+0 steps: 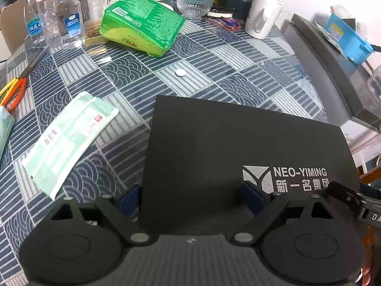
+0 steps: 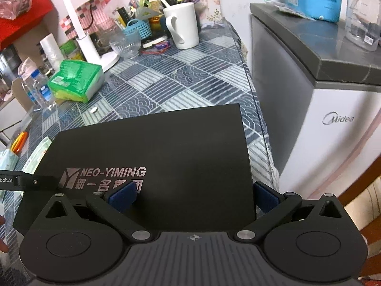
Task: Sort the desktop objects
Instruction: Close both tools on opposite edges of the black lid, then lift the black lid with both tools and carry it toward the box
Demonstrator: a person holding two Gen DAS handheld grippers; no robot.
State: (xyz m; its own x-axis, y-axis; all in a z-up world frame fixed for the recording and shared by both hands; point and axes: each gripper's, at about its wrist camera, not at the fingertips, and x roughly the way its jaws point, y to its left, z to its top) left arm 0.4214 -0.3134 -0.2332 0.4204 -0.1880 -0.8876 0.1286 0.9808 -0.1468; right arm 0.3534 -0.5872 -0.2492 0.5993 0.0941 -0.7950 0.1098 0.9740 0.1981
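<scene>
A black notebook [image 1: 238, 147] printed "NEO-YIMING" lies on the patterned table, near its front right edge; it also shows in the right wrist view [image 2: 166, 155]. My left gripper [image 1: 190, 197] is open over the notebook's near left part, one blue pad off its left edge, the other above the cover. My right gripper [image 2: 194, 196] is open over the notebook's near right part, its left pad over the logo, its right pad past the right edge. Whether the pads touch the cover is unclear.
A pale green packet [image 1: 69, 140] lies left of the notebook. A green tissue pack [image 1: 140, 23], water bottles [image 1: 69, 19], a glass bowl [image 1: 194, 4], a white mug [image 1: 262, 16] and a small white disc [image 1: 180, 72] sit further back. A Midea fridge [image 2: 321, 119] stands right of the table.
</scene>
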